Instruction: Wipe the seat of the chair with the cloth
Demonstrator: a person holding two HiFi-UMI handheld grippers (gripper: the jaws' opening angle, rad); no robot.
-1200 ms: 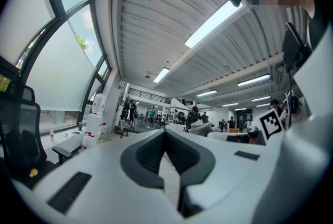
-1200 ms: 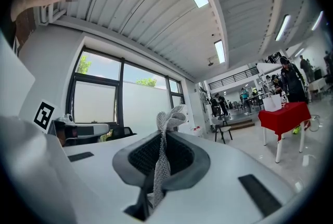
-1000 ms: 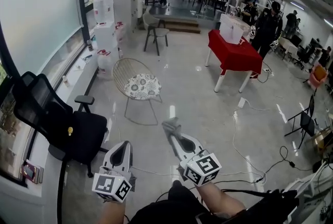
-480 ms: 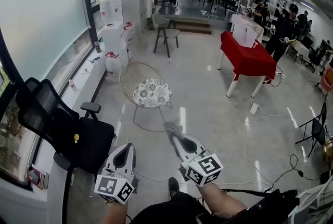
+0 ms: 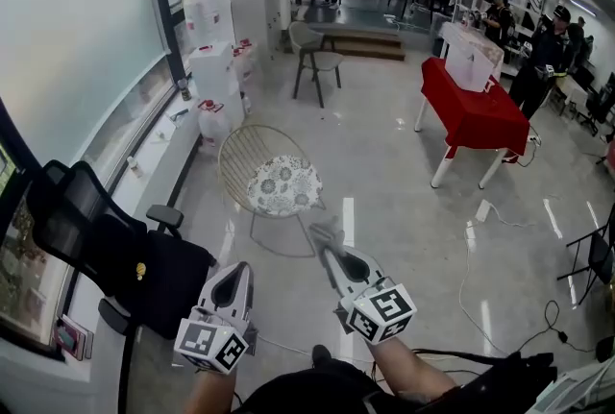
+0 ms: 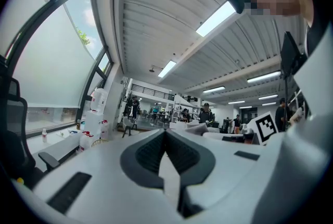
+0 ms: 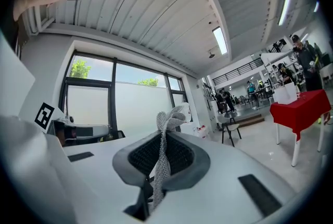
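Cloth (image 7: 162, 166), a grey woven strip, is pinched between the closed jaws of the right gripper (image 5: 330, 254). Its free end stands up past the jaw tips, and in the head view that tuft points forward and a little to the left. It touches no seat; both tools are held in the air over the floor in front of the person.

Straight along that line, well apart from the tuft, stands the wire chair (image 5: 252, 162) with its round patterned cushion (image 5: 279, 186) facing up. The cloth-bearing gripper's long axis aims almost at the cushion, so reaching it looks like a matter of walking forward and then tipping the jaws down onto it.

The black office chair (image 5: 144, 268) is much nearer, off to the left, with its dark seat just beside the left gripper (image 5: 236, 273) and its back toward the window. That left gripper has its jaws together with nothing between them, so it is no use for wiping. The right one would have to cross over to that side.

Which of the two chairs the task means cannot be told from here. Judging by the aim, it is more likely the wire chair.
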